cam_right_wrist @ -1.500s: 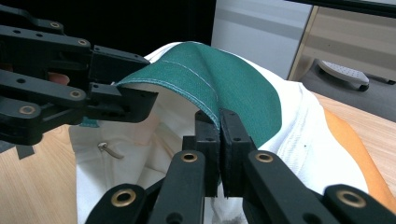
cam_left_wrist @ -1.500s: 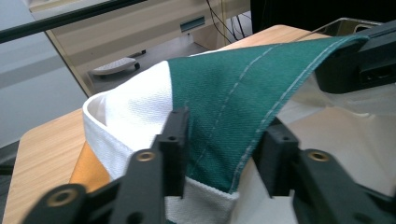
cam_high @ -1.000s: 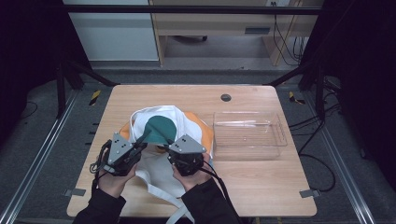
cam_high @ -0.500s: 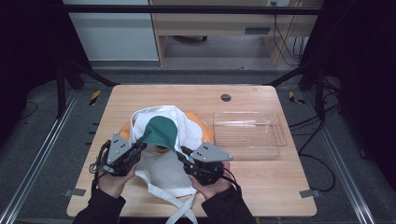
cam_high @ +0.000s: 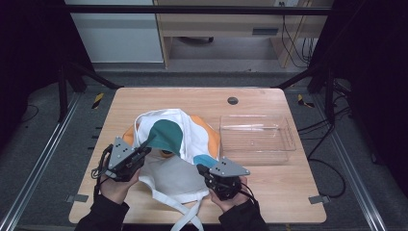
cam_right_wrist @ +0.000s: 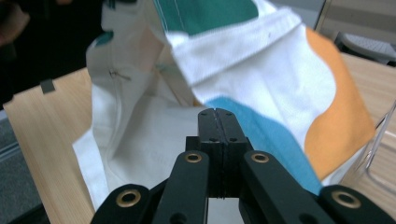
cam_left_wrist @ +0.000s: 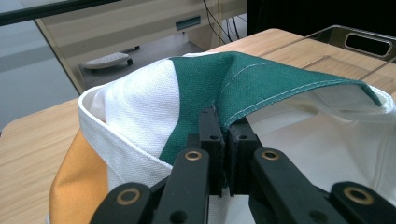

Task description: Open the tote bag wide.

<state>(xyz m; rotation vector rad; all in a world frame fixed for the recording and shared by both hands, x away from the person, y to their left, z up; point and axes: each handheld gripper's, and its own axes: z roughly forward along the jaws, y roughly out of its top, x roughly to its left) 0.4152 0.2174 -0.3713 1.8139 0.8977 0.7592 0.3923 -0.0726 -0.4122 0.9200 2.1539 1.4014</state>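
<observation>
A white cloth bag (cam_high: 195,129) with green, orange and blue patches lies slumped left of the table's middle. My left gripper (cam_high: 147,148) is at its left side, shut on the green part of the rim (cam_left_wrist: 261,84), and holds that flap up off the rest of the bag (cam_left_wrist: 135,102). In its own view the left gripper (cam_left_wrist: 223,125) pinches the green edge between its jaws. My right gripper (cam_high: 202,169) is off the bag's near right corner, pointing at it. Its jaws (cam_right_wrist: 215,114) are shut with nothing between them, just short of the blue patch (cam_right_wrist: 261,135).
A clear plastic tray (cam_high: 258,144) stands right of the bag, close to the right gripper. The bag's white straps (cam_high: 185,215) trail over the table's front edge. A small dark round hole (cam_high: 233,100) sits near the far edge. Bare wood lies at the near right.
My right gripper has drawn away from the bag's rim, moving right and toward the front edge. The left gripper has kept its hold on the green flap.
</observation>
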